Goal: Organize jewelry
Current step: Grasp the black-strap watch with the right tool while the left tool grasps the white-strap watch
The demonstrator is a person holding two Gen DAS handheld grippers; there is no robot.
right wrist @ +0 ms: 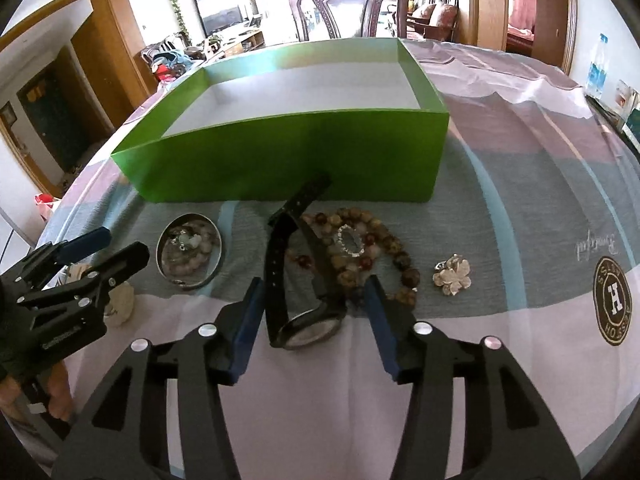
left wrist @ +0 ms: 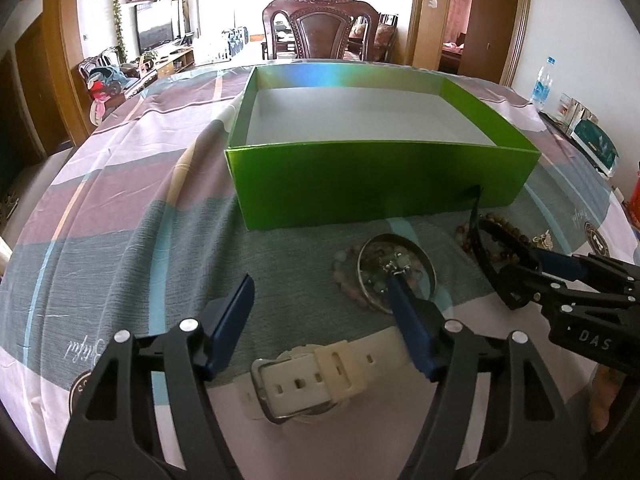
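An open green box with a white floor stands on the table. In front of it lie a silver bangle with pale beads inside, a white watch, a black watch, a brown bead bracelet and a silver flower brooch. My left gripper is open, its fingers on either side of the white watch. My right gripper is open, its fingers on either side of the black watch's case.
A striped cloth covers the round table. A dark wooden chair stands behind the box. A water bottle and small boxes sit at the right edge. The right gripper shows in the left wrist view.
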